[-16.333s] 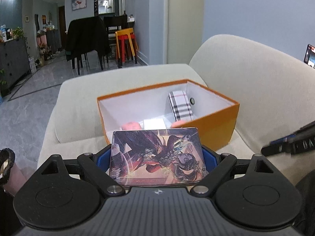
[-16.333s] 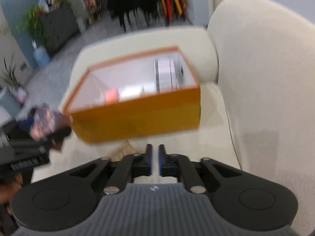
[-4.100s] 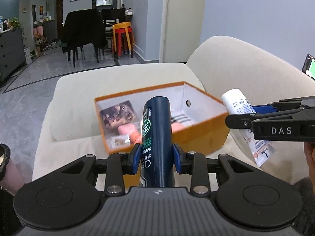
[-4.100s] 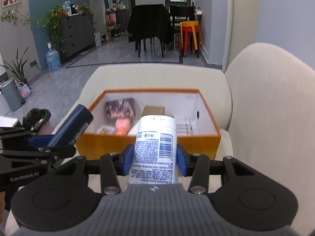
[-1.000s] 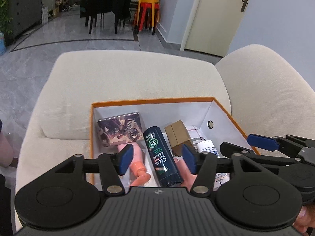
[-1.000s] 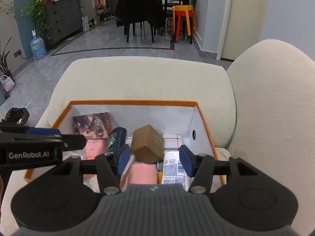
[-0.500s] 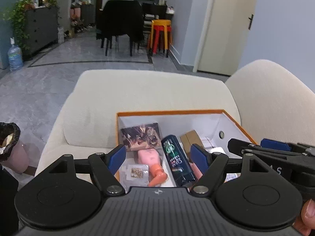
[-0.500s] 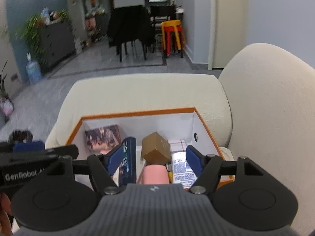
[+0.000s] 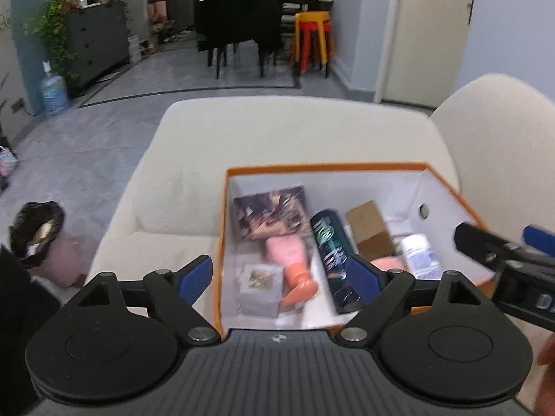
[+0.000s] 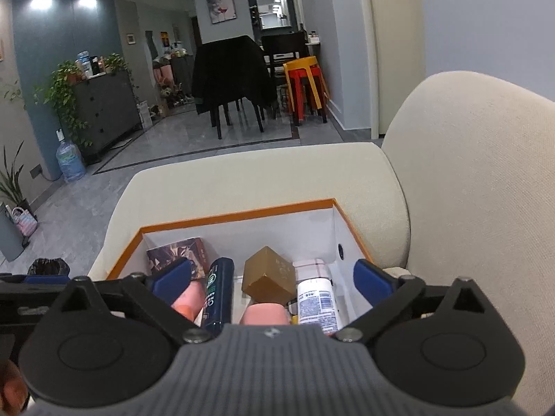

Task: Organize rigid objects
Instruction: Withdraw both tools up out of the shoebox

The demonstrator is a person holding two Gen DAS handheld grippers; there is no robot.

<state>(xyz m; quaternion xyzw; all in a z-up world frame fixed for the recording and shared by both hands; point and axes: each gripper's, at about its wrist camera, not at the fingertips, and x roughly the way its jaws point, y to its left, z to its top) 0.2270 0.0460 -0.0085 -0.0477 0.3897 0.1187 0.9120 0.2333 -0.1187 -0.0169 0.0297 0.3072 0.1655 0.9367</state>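
An orange box (image 9: pixel 326 167) with a white inside sits on the cream sofa. In it lie a dark blue bottle (image 9: pixel 329 246), a white tube (image 9: pixel 418 253), a brown cube (image 9: pixel 369 228), an illustrated card box (image 9: pixel 272 213) and a pink bottle (image 9: pixel 288 253). My left gripper (image 9: pixel 277 274) hovers over the box's near left corner, its jaws opening wide, nothing between them. Over the near edge of the box (image 10: pixel 236 218), my right gripper (image 10: pixel 272 280) is opening too and holds nothing. The blue bottle (image 10: pixel 218 294) and the tube (image 10: pixel 317 301) lie below it.
The sofa's armrest (image 9: pixel 295 128) rises behind the box and its back cushion (image 10: pixel 485 173) stands to the right. A pink bin with a black bag (image 9: pixel 34 232) stands on the floor at the left. Chairs (image 10: pixel 232 79) and stools stand far off.
Both grippers' jaws have spread wider and both have drawn back from the box. The blue bottle and white tube, held four seconds ago, now lie in the box.
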